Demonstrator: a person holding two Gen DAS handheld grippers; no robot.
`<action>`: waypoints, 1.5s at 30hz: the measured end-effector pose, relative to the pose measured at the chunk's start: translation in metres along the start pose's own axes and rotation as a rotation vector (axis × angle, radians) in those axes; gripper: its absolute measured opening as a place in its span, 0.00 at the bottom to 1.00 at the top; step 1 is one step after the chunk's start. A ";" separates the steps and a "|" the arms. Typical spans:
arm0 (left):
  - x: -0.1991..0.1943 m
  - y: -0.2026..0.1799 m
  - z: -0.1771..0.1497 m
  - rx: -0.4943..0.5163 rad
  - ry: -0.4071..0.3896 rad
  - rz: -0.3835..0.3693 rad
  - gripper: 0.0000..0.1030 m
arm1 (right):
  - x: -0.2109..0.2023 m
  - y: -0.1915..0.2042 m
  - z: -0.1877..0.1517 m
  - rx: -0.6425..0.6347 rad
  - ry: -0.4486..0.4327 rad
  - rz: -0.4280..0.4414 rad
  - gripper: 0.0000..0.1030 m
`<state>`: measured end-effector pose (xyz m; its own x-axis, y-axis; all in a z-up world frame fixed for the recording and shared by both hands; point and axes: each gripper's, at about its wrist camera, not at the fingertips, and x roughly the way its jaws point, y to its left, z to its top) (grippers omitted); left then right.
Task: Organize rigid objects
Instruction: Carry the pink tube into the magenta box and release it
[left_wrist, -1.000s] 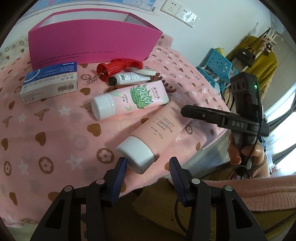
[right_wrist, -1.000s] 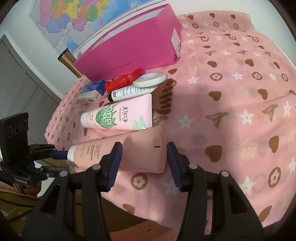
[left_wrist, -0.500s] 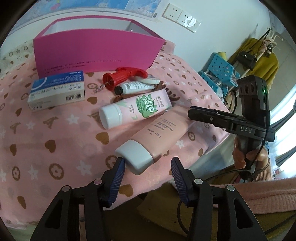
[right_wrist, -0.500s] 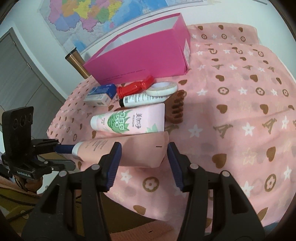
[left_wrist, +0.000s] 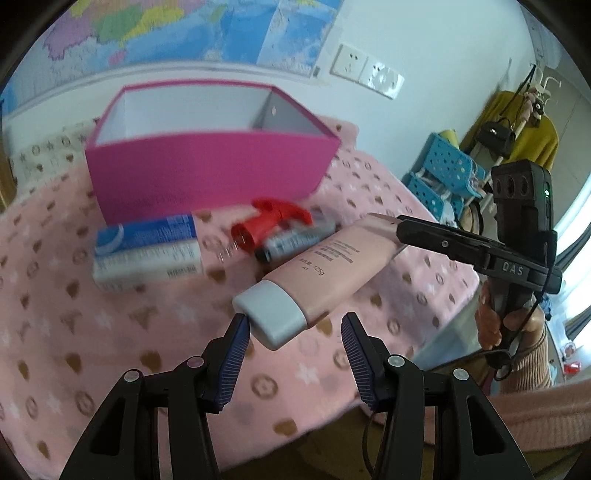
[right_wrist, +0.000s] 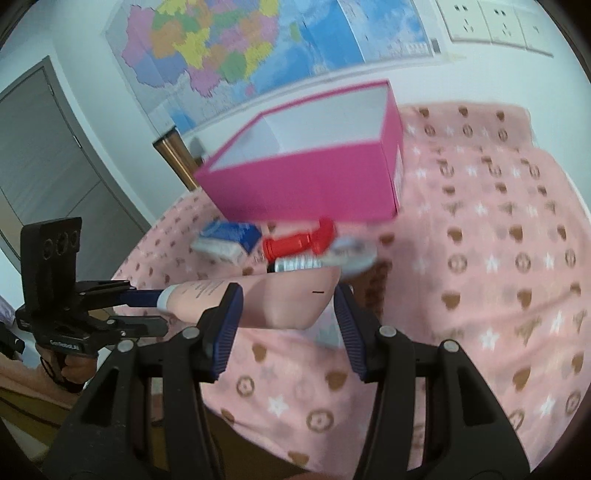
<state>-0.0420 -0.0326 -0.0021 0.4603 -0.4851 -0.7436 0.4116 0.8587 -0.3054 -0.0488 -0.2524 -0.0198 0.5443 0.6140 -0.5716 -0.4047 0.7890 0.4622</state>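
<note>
Step in hand: pink cream tube (left_wrist: 325, 269) is carried off the pink patterned cloth (left_wrist: 110, 332), toward the open magenta box (left_wrist: 207, 173) at the far side; next, it must be lifted over the near wall. Right gripper (right_wrist: 288, 314) is clamped on the crimped end. Left gripper (left_wrist: 291, 347) is part-spread, one pad touching the grey cap (left_wrist: 271, 317); a grip cannot be confirmed.

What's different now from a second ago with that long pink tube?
The long pale-pink tube has been lifted off the pink patterned cloth, carried between the right gripper at its flat end and the left gripper at its grey cap. The left jaws have just been opening slightly around the cap. The magenta box stayed put.
</note>
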 end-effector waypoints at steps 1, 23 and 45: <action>-0.003 0.002 0.004 0.005 -0.012 0.004 0.50 | 0.000 0.001 0.006 -0.009 -0.010 0.002 0.52; 0.047 0.063 0.143 0.008 -0.089 0.119 0.52 | 0.054 -0.036 0.132 0.006 -0.085 -0.007 0.52; 0.103 0.078 0.164 0.011 0.015 0.121 0.50 | 0.078 -0.047 0.137 -0.018 -0.027 -0.143 0.52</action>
<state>0.1664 -0.0428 -0.0050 0.4953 -0.3750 -0.7836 0.3626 0.9090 -0.2057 0.1136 -0.2441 0.0067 0.6169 0.4950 -0.6119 -0.3346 0.8687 0.3653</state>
